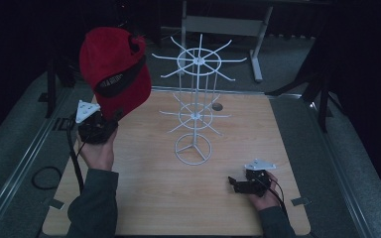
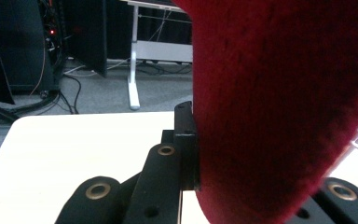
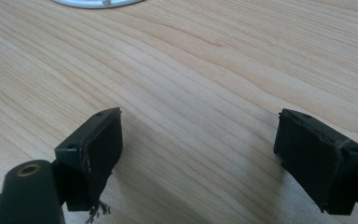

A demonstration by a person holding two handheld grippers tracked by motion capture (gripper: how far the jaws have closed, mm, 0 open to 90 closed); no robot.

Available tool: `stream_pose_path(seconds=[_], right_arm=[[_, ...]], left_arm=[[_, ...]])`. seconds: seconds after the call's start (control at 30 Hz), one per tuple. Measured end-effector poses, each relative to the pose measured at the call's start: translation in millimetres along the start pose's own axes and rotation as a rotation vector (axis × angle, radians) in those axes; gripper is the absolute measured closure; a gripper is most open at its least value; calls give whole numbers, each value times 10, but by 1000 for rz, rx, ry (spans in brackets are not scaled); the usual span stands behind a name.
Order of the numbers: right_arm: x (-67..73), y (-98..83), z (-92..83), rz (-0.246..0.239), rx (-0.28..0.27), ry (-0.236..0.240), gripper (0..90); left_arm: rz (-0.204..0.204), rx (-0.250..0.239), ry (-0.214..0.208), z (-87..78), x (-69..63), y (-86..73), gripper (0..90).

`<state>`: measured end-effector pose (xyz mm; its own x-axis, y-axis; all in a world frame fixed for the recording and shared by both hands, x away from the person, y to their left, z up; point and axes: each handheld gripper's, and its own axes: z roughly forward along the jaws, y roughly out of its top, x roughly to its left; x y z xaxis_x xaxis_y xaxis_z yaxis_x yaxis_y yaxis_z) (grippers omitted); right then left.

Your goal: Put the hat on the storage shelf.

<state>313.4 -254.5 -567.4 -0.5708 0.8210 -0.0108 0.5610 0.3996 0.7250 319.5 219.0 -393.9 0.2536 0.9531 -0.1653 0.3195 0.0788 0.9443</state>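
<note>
Red cap hangs in the air over the table's left rear, clamped at its lower edge by your left gripper, with the crown up and the black strap band facing the high camera. In the left gripper view the red fabric runs down between the black jaws, which are pressed onto it, so the hold looks firm.

What matters most is where the white wire rack stands relative to that cap. It stands upright on the wooden table, near the middle and toward the far edge, to the right of the cap and slightly farther from you. Its long axis is vertical; two tiers of prongs fan out sideways, and the upper tier sits at roughly the cap's height in the high view. If hanging is the aim, I judge that you would carry the cap rightward and settle it over a left-facing upper prong or the top ring.

Your left hand is clearly nearer the rack's left prongs. Your right gripper rests low near the table's front right, jaws spread wide over bare wood, holding nothing, well apart from the rack's round base.
</note>
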Motion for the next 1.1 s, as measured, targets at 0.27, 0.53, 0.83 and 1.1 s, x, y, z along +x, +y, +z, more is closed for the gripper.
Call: stream_pose_path(seconds=[0.27,0.53,0.83,1.1], right_arm=[[0,0,0,0,0,0,152],[0,0,-1,0,1,0,152],[0,0,-1,0,1,0,151],[-1,0,0,-2,0,0,151]], left_arm=[[6,-14,-5,-47,-20,48,857],[6,-26,-15,-87,-39,74,857],[21,-29,-26,-110,-82,104,857],[31,-41,-36,-135,-129,181,857]])
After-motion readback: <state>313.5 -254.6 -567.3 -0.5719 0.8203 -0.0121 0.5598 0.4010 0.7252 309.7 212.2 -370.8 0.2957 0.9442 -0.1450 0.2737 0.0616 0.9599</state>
